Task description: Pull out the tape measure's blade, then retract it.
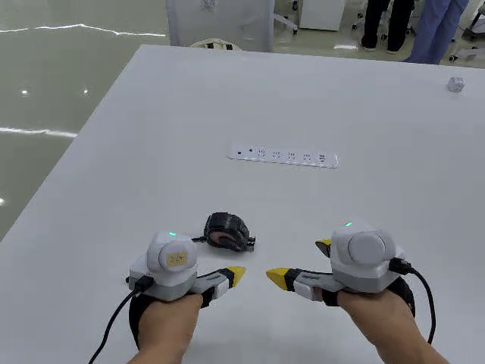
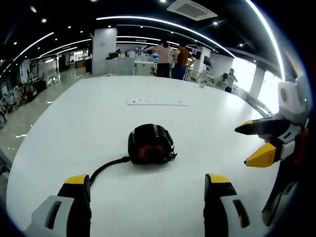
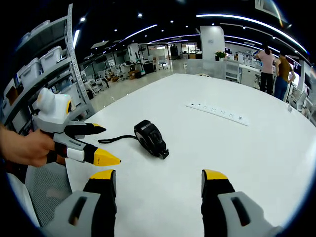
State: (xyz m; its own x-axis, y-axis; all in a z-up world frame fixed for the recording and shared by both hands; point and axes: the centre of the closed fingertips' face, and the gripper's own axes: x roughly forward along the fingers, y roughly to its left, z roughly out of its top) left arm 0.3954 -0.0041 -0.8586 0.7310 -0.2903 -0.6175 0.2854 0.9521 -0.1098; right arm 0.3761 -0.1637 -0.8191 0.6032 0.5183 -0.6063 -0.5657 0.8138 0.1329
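- My left gripper [image 1: 227, 277] sits at the lower left of the head view, held in my left hand [image 1: 163, 326]. Its yellow-tipped jaws are spread apart and grasp nothing.
- My right gripper [image 1: 301, 260] sits at the lower right of the head view, held in my right hand [image 1: 379, 311]. Its jaws are also spread wide and grasp nothing.
- The two grippers point toward each other, their yellow tips near but apart.
- The tape measure [image 1: 227, 230], a black case with a reddish patch, rests on the white table [image 1: 227, 98]. It is just above and to the right of the left gripper in the head view, and touches neither gripper.
- In the left gripper view the tape measure [image 2: 150, 144] lies in the middle of the frame, above the gap between my two jaws. A black strap [image 2: 106, 165] curls from it toward the lower left.
- In the right gripper view the tape measure [image 3: 150, 137] lies left of centre, above my left-hand jaw, with its strap trailing to the left.
- A white power strip [image 1: 282, 156] lies flat on the table above the tape measure, well apart from it, near the centre of the head view.
- A small pale object [image 1: 455, 84] stands on the table at the upper right of the head view; it is too small to identify.
- People [image 2: 173, 59] stand beyond the table's far edge, at the top centre of the left gripper view.
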